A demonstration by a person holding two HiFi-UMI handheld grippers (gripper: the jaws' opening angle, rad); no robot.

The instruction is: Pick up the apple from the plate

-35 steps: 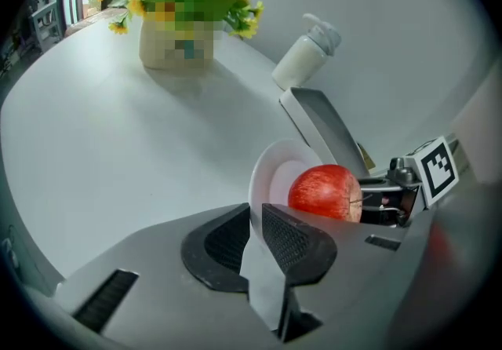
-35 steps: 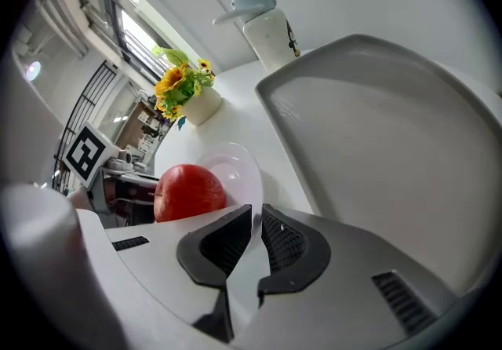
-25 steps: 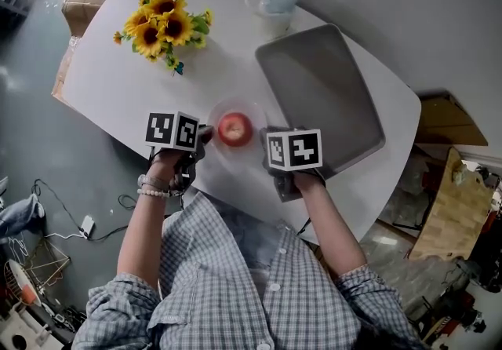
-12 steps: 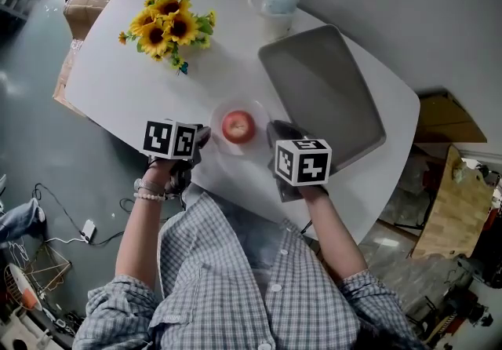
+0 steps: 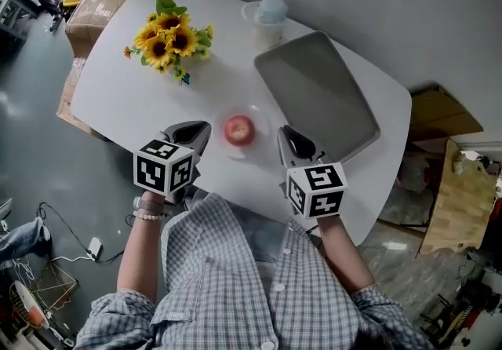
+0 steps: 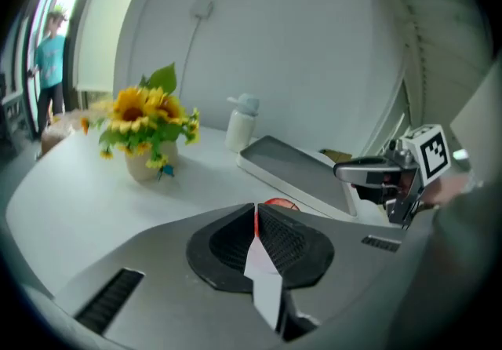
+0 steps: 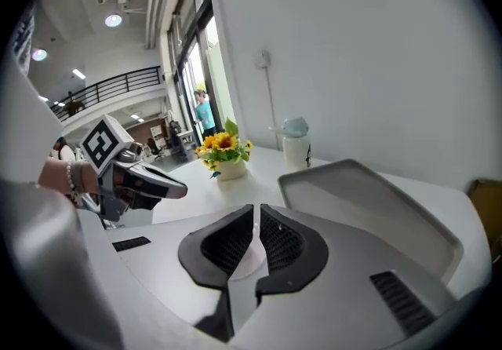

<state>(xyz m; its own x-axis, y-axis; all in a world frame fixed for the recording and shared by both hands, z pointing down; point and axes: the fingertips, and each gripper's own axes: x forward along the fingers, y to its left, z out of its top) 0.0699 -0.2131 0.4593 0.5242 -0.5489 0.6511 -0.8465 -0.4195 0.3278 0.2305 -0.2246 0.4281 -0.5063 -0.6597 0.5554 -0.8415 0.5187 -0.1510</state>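
Grippers nearest, low in the head view, one to each side of the plate (image 5: 261,122). Left gripper (image 5: 194,131) just left of it, jaws pressed together on nothing. Right gripper (image 5: 290,139) just right of it, jaws likewise together, empty. Apple (image 5: 238,129) between the two tips, sitting on the plate, touched by neither. Beyond: grey tray (image 5: 318,97), sunflowers (image 5: 167,36), lidded cup (image 5: 267,11), all on the white table (image 5: 118,97).

For a clean pick, probably best to spread one pair of jaws wide before closing in, come level with the apple's widest part, squeeze gently, then lift straight up. Otherwise, some risk of rolling the fruit or dragging the plate.

Left gripper view: only a red sliver of apple above the closed jaws, plus the right gripper opposite. Right gripper view: no apple at all, just something pale through the slit, perhaps the plate. Head view alone: whole layout.
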